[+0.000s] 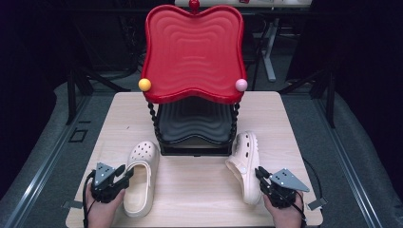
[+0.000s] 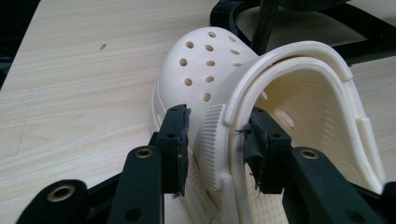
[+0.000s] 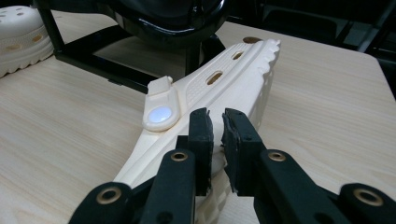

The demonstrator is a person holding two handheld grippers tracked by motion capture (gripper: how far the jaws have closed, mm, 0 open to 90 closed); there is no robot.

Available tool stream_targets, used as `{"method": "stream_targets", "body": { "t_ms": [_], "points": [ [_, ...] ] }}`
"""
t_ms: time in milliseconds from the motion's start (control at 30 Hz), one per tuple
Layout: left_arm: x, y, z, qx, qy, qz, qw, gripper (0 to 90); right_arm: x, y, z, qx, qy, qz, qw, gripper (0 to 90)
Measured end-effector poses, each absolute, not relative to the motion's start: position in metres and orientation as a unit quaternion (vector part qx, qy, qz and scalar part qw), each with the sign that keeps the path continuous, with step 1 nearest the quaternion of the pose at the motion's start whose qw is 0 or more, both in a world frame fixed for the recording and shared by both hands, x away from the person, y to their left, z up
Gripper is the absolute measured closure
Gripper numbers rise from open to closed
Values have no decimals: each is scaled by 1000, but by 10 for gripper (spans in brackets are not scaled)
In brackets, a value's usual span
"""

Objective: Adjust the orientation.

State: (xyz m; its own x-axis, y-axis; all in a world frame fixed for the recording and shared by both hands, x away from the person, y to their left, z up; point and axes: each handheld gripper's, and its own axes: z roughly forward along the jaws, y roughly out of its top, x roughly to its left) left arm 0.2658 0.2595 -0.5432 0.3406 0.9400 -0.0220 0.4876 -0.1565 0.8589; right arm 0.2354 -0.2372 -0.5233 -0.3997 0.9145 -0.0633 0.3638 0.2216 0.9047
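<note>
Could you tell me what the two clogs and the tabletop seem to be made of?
The left clog and the right clog look like moulded foam resin: matte cream, thick one-piece walls, punched holes. The tabletop shows pale wood grain with a smooth finish, whether laminate or veneer I cannot tell.

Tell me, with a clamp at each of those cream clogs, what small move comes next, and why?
Probably close the left gripper: its jaws straddle the side wall of the left clog with gaps showing, so nothing is gripped yet. The right gripper looks nearly shut on the edge of the right clog, which lies tipped on its side. Once both hold, lifting toward the black shelf seems likely.
</note>
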Motion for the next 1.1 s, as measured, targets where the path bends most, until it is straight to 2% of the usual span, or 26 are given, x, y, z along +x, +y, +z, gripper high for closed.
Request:
{"method": "stream_targets", "body": {
  "t_ms": [400, 1100],
  "points": [
    [266, 262, -545, 701, 507, 276, 418, 527, 236, -231, -524, 428, 727, 438, 311, 815],
    [267, 264, -545, 702, 507, 273, 420, 506, 232, -259, -522, 477, 691, 455, 296, 837]
  ]
}}
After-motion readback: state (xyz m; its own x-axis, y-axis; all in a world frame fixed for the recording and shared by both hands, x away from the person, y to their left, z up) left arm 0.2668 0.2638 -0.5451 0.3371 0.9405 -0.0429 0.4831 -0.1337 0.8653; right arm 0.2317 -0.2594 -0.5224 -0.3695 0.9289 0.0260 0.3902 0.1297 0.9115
